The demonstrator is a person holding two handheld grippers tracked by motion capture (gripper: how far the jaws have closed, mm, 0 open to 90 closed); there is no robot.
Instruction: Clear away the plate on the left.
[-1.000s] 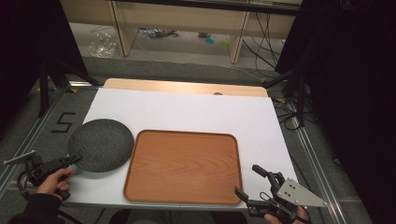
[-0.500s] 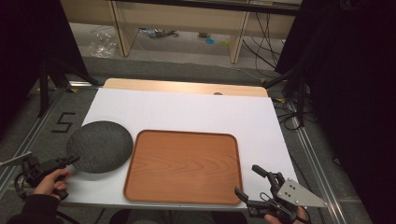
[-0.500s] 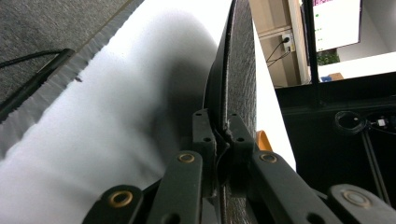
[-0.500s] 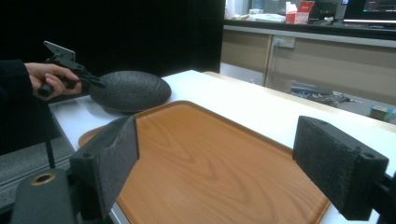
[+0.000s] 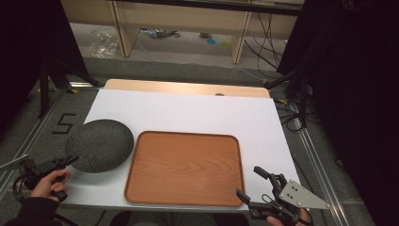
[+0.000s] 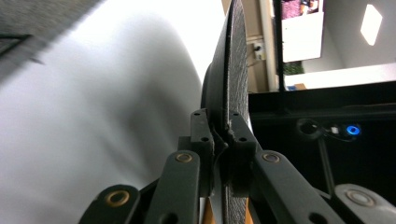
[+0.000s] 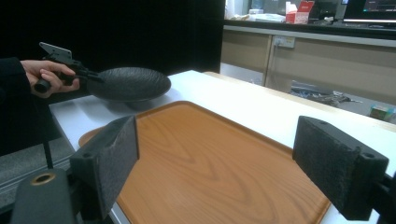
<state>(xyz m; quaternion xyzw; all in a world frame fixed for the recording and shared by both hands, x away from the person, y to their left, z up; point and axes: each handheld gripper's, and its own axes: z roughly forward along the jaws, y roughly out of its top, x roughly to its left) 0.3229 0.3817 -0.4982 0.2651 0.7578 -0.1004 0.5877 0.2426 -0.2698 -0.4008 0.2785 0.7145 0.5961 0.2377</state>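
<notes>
From the high view, the dark speckled plate (image 5: pixel 99 145) is round and shallow with a rough stone-like surface, sitting at the left of the white table (image 5: pixel 197 115), its right edge just beside the wooden tray (image 5: pixel 184 168). The left gripper (image 5: pixel 70 160) comes in from the near left and meets the plate's near-left rim. The right gripper (image 5: pixel 251 183) hovers at the tray's near-right corner, jaws spread wide with nothing between them.

In the left gripper view the plate (image 6: pixel 233 60) appears edge-on, its grainy rim clamped between the two pads (image 6: pixel 201 130) — the jaws are nearly closed on it.

In the right gripper view the plate (image 7: pixel 128 83) rests at the far left beyond the tray (image 7: pixel 210 158), the left gripper (image 7: pixel 93 77) at its rim and a hand (image 7: pixel 44 74) behind — the view's own pads (image 7: pixel 114 151) stand well apart over the tray.
</notes>
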